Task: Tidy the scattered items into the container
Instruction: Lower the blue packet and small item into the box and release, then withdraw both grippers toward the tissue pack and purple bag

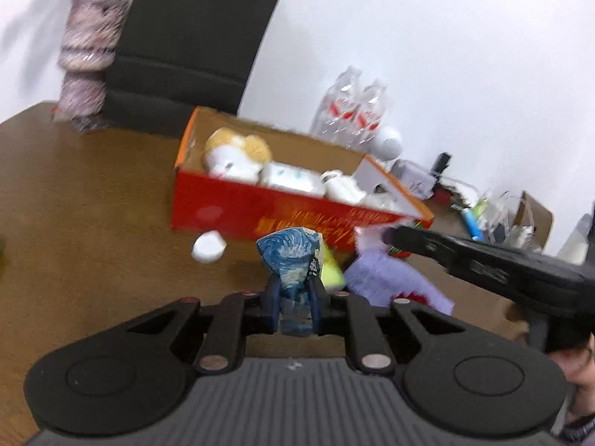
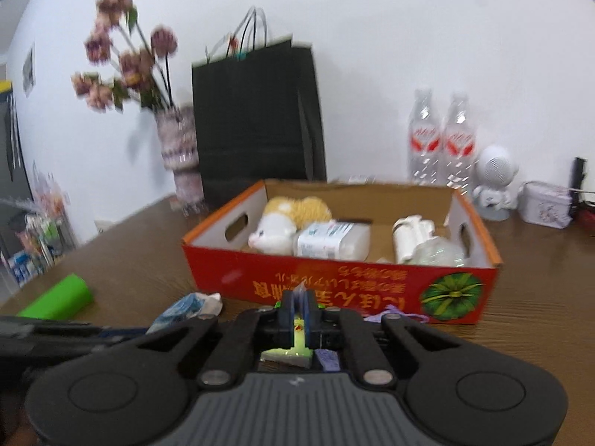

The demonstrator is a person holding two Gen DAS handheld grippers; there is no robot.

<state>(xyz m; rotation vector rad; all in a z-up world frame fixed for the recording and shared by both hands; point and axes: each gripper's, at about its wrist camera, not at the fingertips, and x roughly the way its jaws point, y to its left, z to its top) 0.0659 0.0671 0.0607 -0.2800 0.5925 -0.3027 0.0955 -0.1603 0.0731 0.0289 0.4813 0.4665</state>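
A red cardboard box (image 1: pixel 230 206) (image 2: pixel 334 278) stands on the brown table and holds a plush toy (image 2: pixel 286 223), a white packet (image 2: pixel 331 239) and white bottles (image 2: pixel 412 238). My left gripper (image 1: pixel 293 297) is shut on a blue swirl-patterned packet (image 1: pixel 292 260), held in front of the box. My right gripper (image 2: pixel 299 316) is shut on a thin green-and-white packet (image 2: pixel 293 353); it enters the left wrist view (image 1: pixel 386 236) from the right, close to the box. A white cap (image 1: pixel 208 247), a purple packet (image 1: pixel 386 278) and a green roll (image 2: pixel 59 299) lie on the table.
A black paper bag (image 2: pixel 256 119) and a vase of flowers (image 2: pixel 178 156) stand behind the box. Two clear bottles (image 2: pixel 442 137), a white round figure (image 2: pixel 494 182) and a small tin (image 2: pixel 544 204) stand at the back right against the wall.
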